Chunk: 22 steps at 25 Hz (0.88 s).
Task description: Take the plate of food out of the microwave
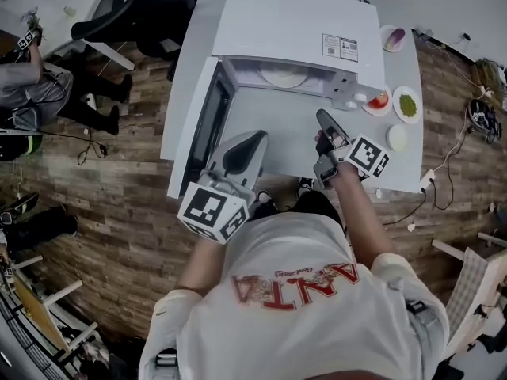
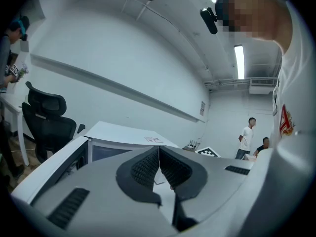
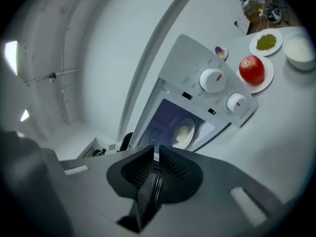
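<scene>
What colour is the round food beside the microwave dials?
The round food is red; right gripper view shows it best.

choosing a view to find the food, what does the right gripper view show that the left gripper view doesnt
Only the right gripper view: the plate of food inside the microwave, two knobs and a red apple. Only the left gripper view: a black chair and two people far off. Both: the white microwave with its door open.

Plate [image 1: 283, 76] in microwave [image 1: 295, 24], door [image 1: 192, 125] swung L; dishes [image 1: 407, 104] on table [image 1: 279, 133] to R.
</scene>
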Available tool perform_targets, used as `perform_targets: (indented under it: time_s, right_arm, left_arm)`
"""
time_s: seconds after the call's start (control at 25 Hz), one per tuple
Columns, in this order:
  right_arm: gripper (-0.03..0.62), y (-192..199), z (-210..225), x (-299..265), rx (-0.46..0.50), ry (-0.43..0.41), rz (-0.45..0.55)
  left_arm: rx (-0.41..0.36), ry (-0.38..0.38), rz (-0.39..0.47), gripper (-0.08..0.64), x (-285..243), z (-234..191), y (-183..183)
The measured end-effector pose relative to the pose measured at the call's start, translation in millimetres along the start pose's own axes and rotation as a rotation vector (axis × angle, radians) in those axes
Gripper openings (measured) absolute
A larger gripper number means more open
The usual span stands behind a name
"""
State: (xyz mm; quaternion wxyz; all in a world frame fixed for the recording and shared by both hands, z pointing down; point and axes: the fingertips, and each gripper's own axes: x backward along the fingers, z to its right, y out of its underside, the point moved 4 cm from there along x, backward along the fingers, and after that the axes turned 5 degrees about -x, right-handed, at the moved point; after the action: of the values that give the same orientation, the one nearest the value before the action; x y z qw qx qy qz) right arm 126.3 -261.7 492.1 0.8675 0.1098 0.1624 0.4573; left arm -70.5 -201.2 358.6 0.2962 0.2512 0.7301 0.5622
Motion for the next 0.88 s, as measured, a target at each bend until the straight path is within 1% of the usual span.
perform_targets:
  time_s: [0.08, 0.12, 0.2, 0.24, 0.36, 0.48, 0.56, 0.68, 0.88]
  right_arm:
    - [0.017, -1.1, 13.4, -13.7, -0.082, 0.011, 0.019]
    - [0.021, -1.7, 21.8, -20.9, -0.139, 0.022, 0.035]
    - [0.057, -1.4, 41.0, -35.9, -0.258, 0.055, 0.066]
    - [0.063, -0.9, 50.5, -43.6, -0.306, 0.074, 0.077]
    - [0.066, 0.9, 74.1, -64.5, -0.394, 0.121, 0.104]
    - [0.066, 3.1, 89.7, -84.6, -0.455, 0.14, 0.136]
    - [0.066, 6.1, 98.0, -98.4, -0.477, 0.156, 0.15]
    - [0.066, 8.2, 106.8, -114.7, -0.493, 0.182, 0.167]
    - [0.064, 9.3, 110.2, -132.0, -0.507, 0.19, 0.172]
  left_arm:
    - [0.007, -0.01, -0.011, 0.009, -4.3, -3.1, 2.6]
    - [0.01, -0.016, -0.015, 0.009, -6.2, -5.0, 4.3]
    - [0.016, -0.029, -0.023, 0.009, -10.0, -9.1, 6.9]
    - [0.019, -0.035, -0.029, 0.009, -12.2, -11.1, 7.8]
    - [0.029, -0.051, -0.048, 0.009, -17.9, -16.0, 12.2]
    - [0.04, -0.069, -0.064, 0.009, -20.6, -20.8, 17.8]
    - [0.047, -0.079, -0.082, 0.009, -21.9, -23.4, 18.8]
    - [0.054, -0.088, -0.098, 0.009, -24.3, -26.8, 21.3]
    - [0.062, -0.08, -0.11, 0.009, -28.3, -24.8, 31.2]
